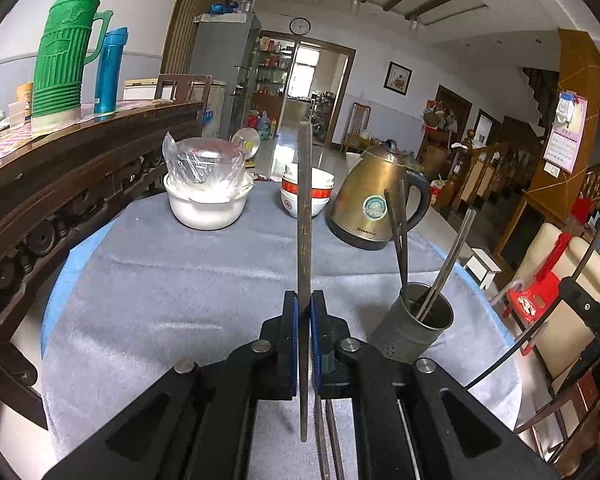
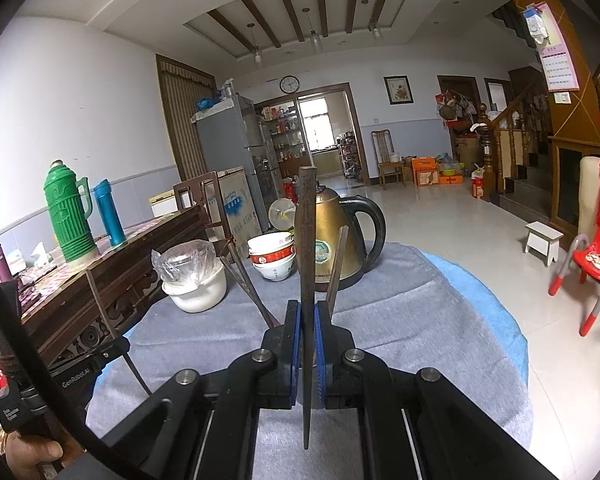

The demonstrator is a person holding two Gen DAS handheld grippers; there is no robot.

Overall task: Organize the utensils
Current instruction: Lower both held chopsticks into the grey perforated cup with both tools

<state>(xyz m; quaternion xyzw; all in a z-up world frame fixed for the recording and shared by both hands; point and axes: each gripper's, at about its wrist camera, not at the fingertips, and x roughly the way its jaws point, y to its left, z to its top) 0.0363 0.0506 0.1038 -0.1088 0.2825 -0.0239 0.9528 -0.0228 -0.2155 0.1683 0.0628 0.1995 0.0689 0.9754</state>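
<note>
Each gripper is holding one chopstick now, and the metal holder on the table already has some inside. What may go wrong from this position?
1. The left gripper pinches its chopstick low down, so the long free end may swing and knock the kettle or the stacked bowls.
2. The metal holder looks light and narrow; a push on its rim could tip it.
3. The chopsticks already leaning in it crowd the opening, so a new one may catch.

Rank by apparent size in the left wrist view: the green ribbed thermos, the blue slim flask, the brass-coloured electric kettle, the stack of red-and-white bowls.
1. Green ribbed thermos and brass-coloured electric kettle: alike, and at different distances, so unranked.
2. Blue slim flask.
3. Stack of red-and-white bowls, smallest.
</note>
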